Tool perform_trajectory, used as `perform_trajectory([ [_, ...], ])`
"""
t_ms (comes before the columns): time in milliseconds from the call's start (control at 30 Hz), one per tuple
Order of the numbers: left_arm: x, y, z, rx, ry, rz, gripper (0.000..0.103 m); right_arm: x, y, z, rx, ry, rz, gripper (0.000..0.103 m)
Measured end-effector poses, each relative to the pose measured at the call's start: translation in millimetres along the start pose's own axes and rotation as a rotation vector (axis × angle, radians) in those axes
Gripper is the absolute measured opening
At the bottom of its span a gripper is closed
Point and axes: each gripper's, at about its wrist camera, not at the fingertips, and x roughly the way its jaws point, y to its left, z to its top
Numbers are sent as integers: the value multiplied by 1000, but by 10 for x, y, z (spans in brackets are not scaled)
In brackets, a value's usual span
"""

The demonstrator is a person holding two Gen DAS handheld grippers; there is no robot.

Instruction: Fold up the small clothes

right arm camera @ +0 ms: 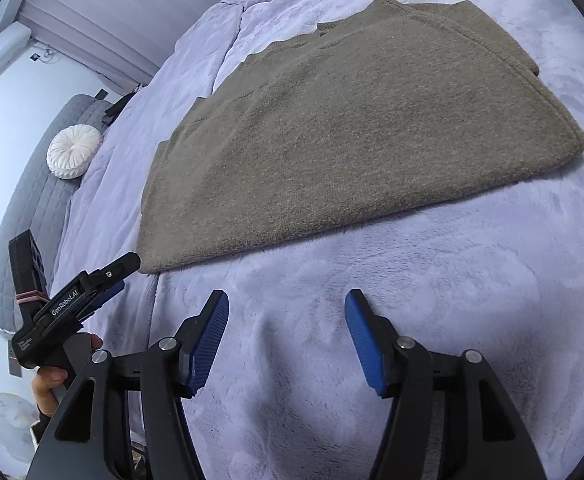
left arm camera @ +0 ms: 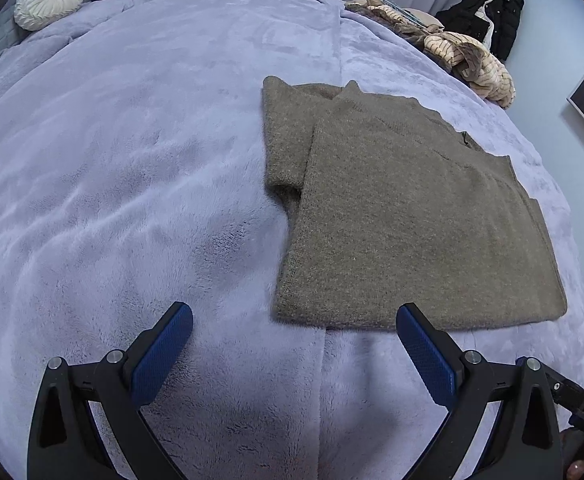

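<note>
Though partly folded, sweater flat.

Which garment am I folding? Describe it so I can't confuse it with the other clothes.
On the lilac blanket lies a flat, partly folded brown-grey sweater, just ahead of both open grippers. Unlike the striped, crumpled pile at the bed's far edge, it is plain and smoothed flat.

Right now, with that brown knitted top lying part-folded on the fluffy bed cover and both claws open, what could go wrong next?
1. The brown knitted sweater lies on a plush lavender blanket; the open right gripper might pinch blanket along with the hem.
2. A folded sleeve sticks out on one side; lifting the near edge could pull it loose.
3. The open left gripper sits close beside the right one; they might bump.
</note>
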Motion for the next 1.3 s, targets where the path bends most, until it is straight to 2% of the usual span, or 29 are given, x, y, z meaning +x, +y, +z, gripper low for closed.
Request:
perform_trajectory([
  [100, 44, 28, -2, 3, 9, 14, 102, 73, 65, 28, 4, 12, 16, 64],
  [233, 142, 100, -15, -20, 54, -30, 102, 198, 160, 74, 7, 34, 43, 64],
  [300, 146, 143, -30, -31, 51, -54, 102, 262, 212, 100, 17, 42, 66, 64],
  [433, 89, 266, 11, -85, 34, -129, 102, 437, 307, 156, 49, 72, 124, 64],
  [600, 34, 421, 138, -145, 11, -227, 102, 764, 381, 250, 146, 116, 217, 65],
  [833, 195, 458, 312, -197, 49, -383, 102, 1109, 436, 402, 293, 73, 315, 65],
  [867, 231, 460, 346, -205, 59, -409, 102, 1134, 440, 424, 307, 67, 332, 63],
  [900, 265, 457, 378, -212, 69, -430, 102, 1155, 456, 449, 315, 61, 355, 45],
  [933, 313, 448, 429, -220, 80, -455, 102, 1173, 476, 481, 314, 58, 381, 12],
  [967, 345, 436, 463, -223, 90, -471, 102, 1180, 495, 519, 310, 57, 397, 10],
  [1100, 503, 371, 689, -232, 125, -532, 102, 1054, 597, 665, 250, 15, 448, 9],
  [1233, 709, 264, 1022, -248, 148, -598, 102, 917, 708, 764, 176, -12, 458, 9],
  [1300, 776, 186, 1151, -242, 157, -594, 102, 886, 740, 791, 159, -18, 459, 9],
])
